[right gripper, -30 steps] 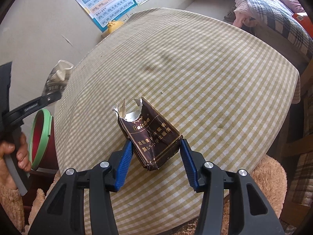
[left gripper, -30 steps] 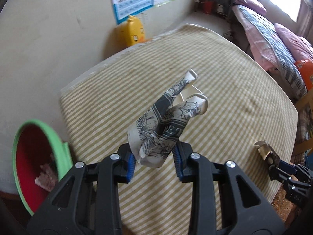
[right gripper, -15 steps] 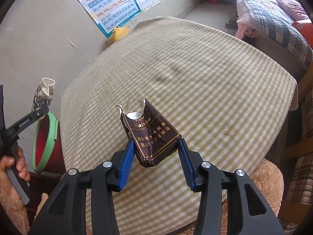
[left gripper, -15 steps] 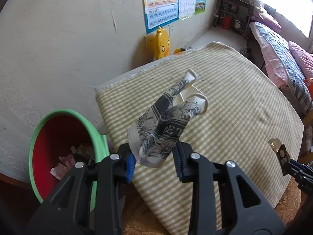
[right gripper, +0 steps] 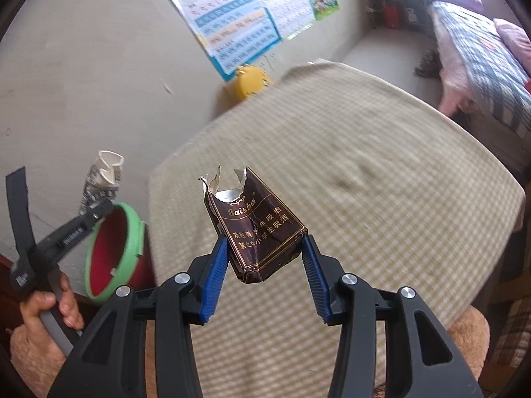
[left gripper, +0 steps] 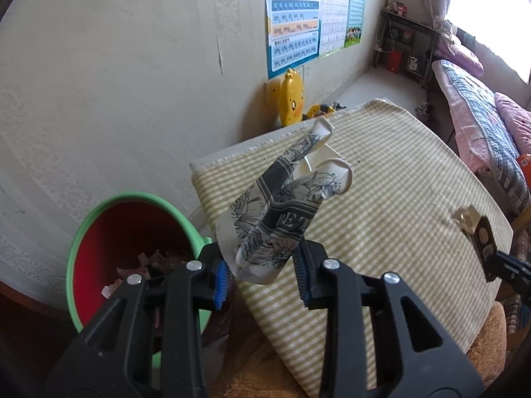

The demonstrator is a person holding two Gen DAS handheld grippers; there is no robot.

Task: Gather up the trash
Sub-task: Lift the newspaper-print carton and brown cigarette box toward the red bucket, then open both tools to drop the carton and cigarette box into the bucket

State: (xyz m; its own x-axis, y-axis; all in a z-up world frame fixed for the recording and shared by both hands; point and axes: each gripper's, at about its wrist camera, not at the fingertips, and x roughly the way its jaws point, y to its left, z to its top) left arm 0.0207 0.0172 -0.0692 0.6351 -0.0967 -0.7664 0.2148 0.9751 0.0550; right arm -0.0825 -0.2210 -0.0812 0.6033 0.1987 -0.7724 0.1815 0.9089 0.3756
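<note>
My left gripper (left gripper: 262,265) is shut on a crushed paper cup (left gripper: 285,205) with a grey flower print, held in the air over the table's near-left corner. A red bin with a green rim (left gripper: 109,242) stands just left of it, with scraps inside. My right gripper (right gripper: 265,258) is shut on a torn dark brown cigarette pack (right gripper: 257,229), lifted above the checked tablecloth (right gripper: 381,199). In the right wrist view the left gripper (right gripper: 96,209) with the paper cup (right gripper: 103,179) hangs by the bin (right gripper: 129,229); a hand (right gripper: 49,305) holds its grip. The cigarette pack (left gripper: 478,232) shows at the right of the left wrist view.
A beige wall (left gripper: 116,83) with posters (left gripper: 292,39) runs behind the table. A yellow duck-shaped toy (left gripper: 292,99) leans against it. A bed with pink and plaid bedding (left gripper: 488,126) lies at the far right. A fuzzy brown seat (right gripper: 464,341) sits below the table edge.
Both grippers have risen with their loads. The left one has swung left toward the bin, which now fills more of its view. The right gripper's view has blurred from motion.
</note>
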